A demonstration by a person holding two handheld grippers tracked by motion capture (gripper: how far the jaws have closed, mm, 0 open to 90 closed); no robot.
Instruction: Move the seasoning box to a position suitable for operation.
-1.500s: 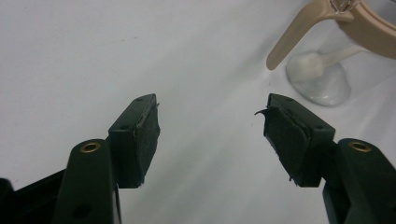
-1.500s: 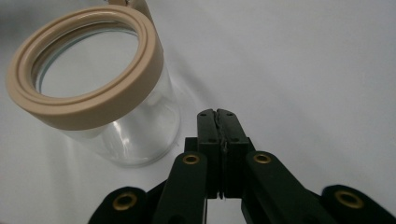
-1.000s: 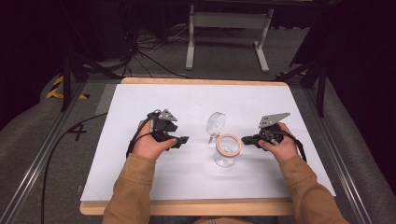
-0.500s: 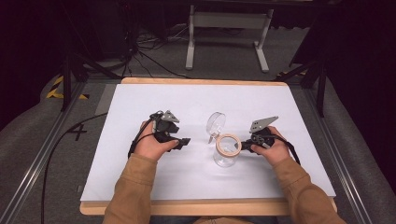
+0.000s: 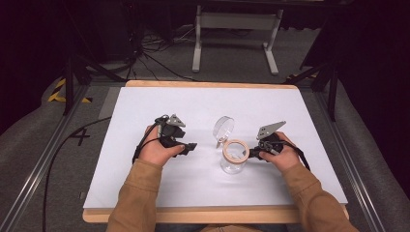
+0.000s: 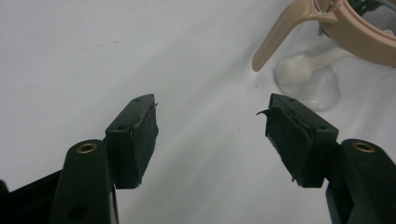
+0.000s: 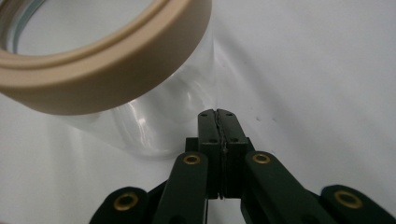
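High view has the left gripper [image 5: 189, 146] sitting on the white table [image 5: 145, 183], left of centre, jaws spread wide with nothing between them. Just right of it, about mid-table and nearer the front edge, stands the clear jar [image 5: 235, 155] with its tan rim, lid [image 5: 224, 128] flipped open behind it. Right gripper [image 5: 253, 153] sits just beside the jar's right side, jaws pressed together, empty.
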